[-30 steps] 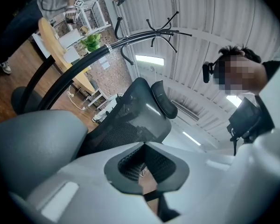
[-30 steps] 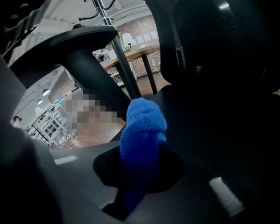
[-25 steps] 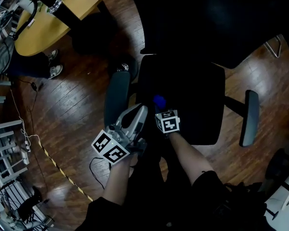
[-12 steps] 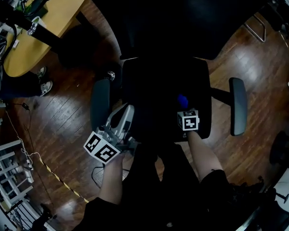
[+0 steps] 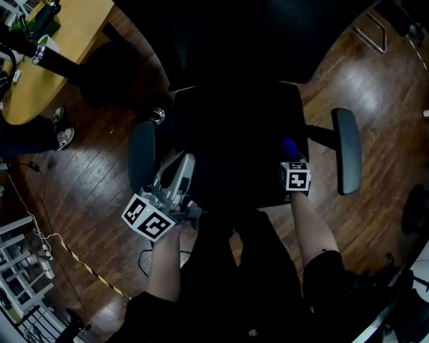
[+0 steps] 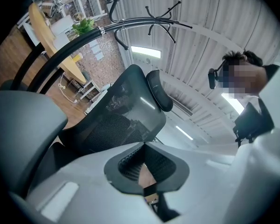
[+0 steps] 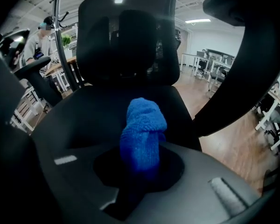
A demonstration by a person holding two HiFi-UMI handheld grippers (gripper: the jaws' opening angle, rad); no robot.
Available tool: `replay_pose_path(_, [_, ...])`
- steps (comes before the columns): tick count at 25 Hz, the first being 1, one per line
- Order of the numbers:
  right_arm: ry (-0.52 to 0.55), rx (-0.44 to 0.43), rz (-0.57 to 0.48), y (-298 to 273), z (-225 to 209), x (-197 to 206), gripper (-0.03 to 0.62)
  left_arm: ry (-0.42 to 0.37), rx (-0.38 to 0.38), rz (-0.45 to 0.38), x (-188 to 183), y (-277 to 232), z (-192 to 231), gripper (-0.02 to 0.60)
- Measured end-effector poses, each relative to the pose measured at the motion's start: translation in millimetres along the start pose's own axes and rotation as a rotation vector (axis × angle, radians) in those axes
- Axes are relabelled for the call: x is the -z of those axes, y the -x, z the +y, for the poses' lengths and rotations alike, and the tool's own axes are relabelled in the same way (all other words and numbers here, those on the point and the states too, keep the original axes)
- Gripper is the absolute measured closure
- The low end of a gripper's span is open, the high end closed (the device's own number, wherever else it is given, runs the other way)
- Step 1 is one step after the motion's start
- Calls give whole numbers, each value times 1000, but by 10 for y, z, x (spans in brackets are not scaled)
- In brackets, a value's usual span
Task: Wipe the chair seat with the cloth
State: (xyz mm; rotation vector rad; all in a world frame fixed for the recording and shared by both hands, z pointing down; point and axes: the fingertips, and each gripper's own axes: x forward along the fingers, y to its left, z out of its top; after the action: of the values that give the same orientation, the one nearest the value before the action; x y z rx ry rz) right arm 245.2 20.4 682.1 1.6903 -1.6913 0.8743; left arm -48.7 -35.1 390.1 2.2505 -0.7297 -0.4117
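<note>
"Where is the cloth?"

"The blue cloth (image 5: pixel 289 147) is bunched in the right gripper (image 5: pixel 292 161). Its jaws are clamped on it, and one end sticks out past them. It is at the right side of the seat (image 5: pixel 229 141), near the right armrest (image 5: pixel 347 148). Whether it touches the seat is unclear."

"And the left gripper?"

"The left gripper (image 5: pixel 182 170) has its jaws drawn together with nothing between them. It is off the seat's near left edge, just beside the left armrest (image 5: pixel 141 156), and points up at the backrest (image 6: pixel 116 120)."

"Anything else?"

"A wooden table (image 5: pixel 64 41) stands far left on the plank floor (image 5: pixel 93 191)."
</note>
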Motion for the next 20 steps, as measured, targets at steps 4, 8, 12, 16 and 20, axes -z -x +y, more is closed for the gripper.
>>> replay_pose_path(4, [-4,2,12,12,-5,29,556,3,-11,-5,-4,36,20,581])
replay_pose_path(8, [-13,12,-7,23,15,-30,556,3,-16,-21,-51,80,18,581])
replay_pose_path(12, [-79,-60,-41,20,496,-84,556,2,-24,-45,-103,148,-3,581])
replay_pose_path(16, [-39,-276,-36,-38,1666,-110,556,3,-36,-75,-206,283,-4,581])
replay_pose_path(20, [40,-441,5,-8,2714,-34,556,-8,-67,-109,-323,467,16,581])
